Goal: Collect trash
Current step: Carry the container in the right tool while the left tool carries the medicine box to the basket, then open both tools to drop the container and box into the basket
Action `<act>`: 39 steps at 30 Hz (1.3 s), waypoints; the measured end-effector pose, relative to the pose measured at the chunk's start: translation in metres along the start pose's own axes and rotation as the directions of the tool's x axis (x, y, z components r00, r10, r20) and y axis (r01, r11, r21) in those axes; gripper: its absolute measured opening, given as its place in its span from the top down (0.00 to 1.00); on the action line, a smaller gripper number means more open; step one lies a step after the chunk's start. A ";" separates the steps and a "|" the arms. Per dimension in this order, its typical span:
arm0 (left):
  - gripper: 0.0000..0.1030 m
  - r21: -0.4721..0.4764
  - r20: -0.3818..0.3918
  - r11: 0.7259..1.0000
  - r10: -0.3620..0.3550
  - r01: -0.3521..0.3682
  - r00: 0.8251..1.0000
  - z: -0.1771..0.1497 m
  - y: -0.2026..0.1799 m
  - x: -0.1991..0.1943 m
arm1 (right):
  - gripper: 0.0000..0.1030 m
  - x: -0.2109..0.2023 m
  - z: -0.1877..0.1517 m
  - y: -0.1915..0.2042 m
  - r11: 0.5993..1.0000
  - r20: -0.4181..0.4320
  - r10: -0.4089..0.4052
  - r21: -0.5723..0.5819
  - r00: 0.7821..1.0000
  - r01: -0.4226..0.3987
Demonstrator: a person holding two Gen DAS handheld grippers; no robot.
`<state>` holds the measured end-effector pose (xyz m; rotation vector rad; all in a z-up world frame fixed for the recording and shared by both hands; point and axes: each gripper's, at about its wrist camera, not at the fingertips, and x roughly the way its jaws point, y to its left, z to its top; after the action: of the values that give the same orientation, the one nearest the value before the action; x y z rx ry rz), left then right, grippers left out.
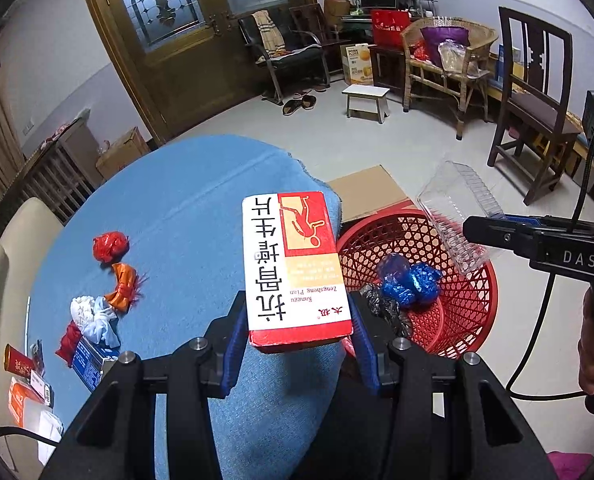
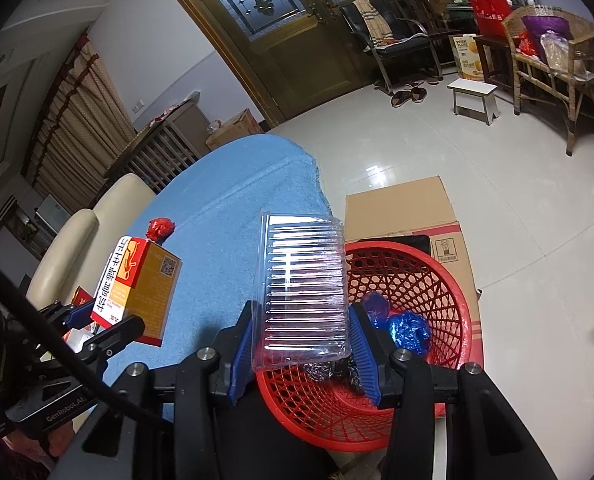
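The left claw [image 1: 297,344] pinches a red and white medicine box [image 1: 295,268] above the near right edge of the blue-covered table [image 1: 177,216]. The right claw [image 2: 303,344] pinches a clear ribbed plastic tray [image 2: 305,292] over the red basket [image 2: 445,280] on the floor, which holds blue crumpled wrappers [image 2: 407,330]. Red and orange scraps [image 1: 115,264] lie on the table's left.

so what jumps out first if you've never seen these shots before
The red and white medicine box clamped in the left gripper, held over the edge of the blue-clothed table. Beside it, the right gripper holds a clear ribbed plastic tray above the red mesh basket on the floor, which already has blue crumpled wrappers inside.
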<state>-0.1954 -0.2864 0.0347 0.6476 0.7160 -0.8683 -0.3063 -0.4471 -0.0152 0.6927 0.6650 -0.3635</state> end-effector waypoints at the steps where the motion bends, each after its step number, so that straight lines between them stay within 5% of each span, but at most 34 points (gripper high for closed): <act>1: 0.52 0.004 0.000 1.000 0.001 -0.001 1.000 0.000 -0.001 0.001 | 0.53 0.000 0.000 -0.001 1.000 0.000 -0.001 0.003 1.000 0.001; 23: 0.52 0.069 -0.035 0.997 -0.015 0.018 0.999 0.007 -0.026 0.015 | 0.53 0.003 -0.004 -0.028 0.998 -0.013 0.000 0.069 1.000 0.000; 31: 0.51 0.064 -0.076 0.991 -0.115 0.119 0.991 0.011 -0.036 0.031 | 0.52 0.006 -0.006 -0.042 0.994 -0.024 -0.003 0.112 1.000 0.005; 39: 0.50 0.022 -0.127 0.963 -0.264 0.269 0.956 0.018 -0.049 0.051 | 0.52 0.010 -0.009 -0.057 0.988 -0.039 -0.007 0.153 0.999 0.013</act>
<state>-0.2090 -0.3463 -0.0043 0.6524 0.9147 -1.0999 -0.3325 -0.4831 -0.0536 0.8451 0.6822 -0.4145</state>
